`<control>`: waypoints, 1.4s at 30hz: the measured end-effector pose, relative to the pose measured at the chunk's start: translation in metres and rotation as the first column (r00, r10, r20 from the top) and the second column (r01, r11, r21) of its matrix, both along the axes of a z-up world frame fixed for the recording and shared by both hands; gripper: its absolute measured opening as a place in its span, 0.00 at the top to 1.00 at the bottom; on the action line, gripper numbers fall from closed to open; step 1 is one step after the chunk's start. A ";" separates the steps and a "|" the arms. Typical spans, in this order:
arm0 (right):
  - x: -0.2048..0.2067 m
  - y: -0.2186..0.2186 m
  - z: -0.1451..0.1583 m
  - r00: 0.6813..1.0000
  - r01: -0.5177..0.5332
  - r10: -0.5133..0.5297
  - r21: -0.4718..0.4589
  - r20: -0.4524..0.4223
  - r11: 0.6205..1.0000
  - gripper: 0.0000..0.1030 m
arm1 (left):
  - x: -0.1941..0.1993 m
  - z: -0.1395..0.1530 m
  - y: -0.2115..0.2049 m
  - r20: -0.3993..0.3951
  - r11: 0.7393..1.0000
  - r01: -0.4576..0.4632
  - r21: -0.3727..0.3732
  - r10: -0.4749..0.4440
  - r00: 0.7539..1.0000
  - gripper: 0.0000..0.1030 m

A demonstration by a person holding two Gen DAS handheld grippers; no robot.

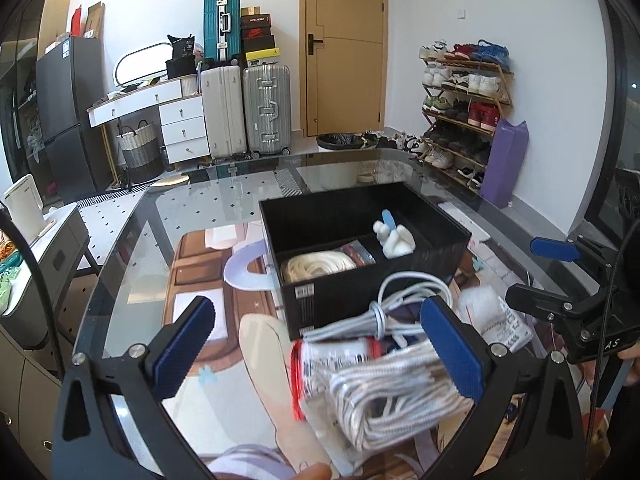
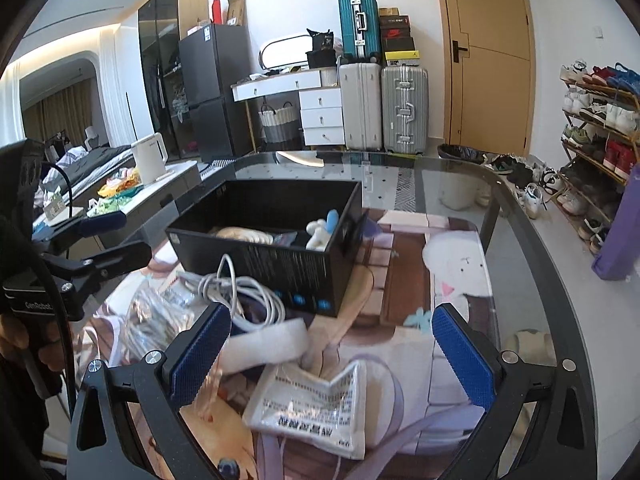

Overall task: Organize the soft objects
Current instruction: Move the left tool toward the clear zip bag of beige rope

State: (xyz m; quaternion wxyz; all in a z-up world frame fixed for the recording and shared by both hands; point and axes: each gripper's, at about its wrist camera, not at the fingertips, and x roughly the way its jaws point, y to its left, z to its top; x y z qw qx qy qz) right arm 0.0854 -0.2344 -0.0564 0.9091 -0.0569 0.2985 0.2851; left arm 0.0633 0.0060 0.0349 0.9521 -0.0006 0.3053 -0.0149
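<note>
Sorting partly done: box [image 1: 360,248] holds rope coil [image 1: 316,266] and white plush [image 1: 394,240].
Bagged rope [image 1: 384,392], white cable [image 2: 240,296] and packet [image 2: 316,404] remain on surface; left gripper [image 1: 320,352] and right gripper [image 2: 332,352] fingers spread, grasping nothing.

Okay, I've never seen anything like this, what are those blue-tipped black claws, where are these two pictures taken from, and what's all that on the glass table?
Those are two hand-held grippers, each with a camera looking along its fingers. One picture is from the left gripper, the other from the right gripper. Both are open and hold nothing. On the glass table stands a black box holding a rope coil and a white soft toy. In front of the box lie a white cable, a bagged rope bundle, a white cloth strip and a printed packet.
</note>
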 end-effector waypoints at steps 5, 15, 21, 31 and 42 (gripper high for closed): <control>-0.004 0.001 -0.006 1.000 -0.012 0.011 -0.032 -0.016 0.999 0.01 | -0.009 -0.006 -0.005 -0.020 1.000 0.020 0.016 -0.020 1.000 0.00; -0.012 0.002 -0.020 0.998 -0.025 0.021 -0.075 -0.064 0.997 0.01 | -0.020 -0.015 -0.014 -0.047 0.998 0.052 0.026 -0.051 0.998 0.00; -0.010 0.003 -0.028 0.994 -0.029 0.020 -0.083 -0.104 0.996 0.01 | -0.025 -0.019 -0.013 -0.063 0.999 0.053 0.010 -0.052 0.997 0.00; -0.006 0.016 -0.046 0.986 -0.054 0.036 -0.110 -0.160 0.992 0.01 | -0.024 -0.023 -0.015 -0.087 0.998 0.063 -0.006 -0.063 0.994 0.00; -0.003 0.028 -0.058 0.982 -0.060 0.032 -0.143 -0.185 0.988 0.01 | -0.024 -0.028 -0.020 -0.107 0.996 0.084 0.000 -0.083 0.991 0.00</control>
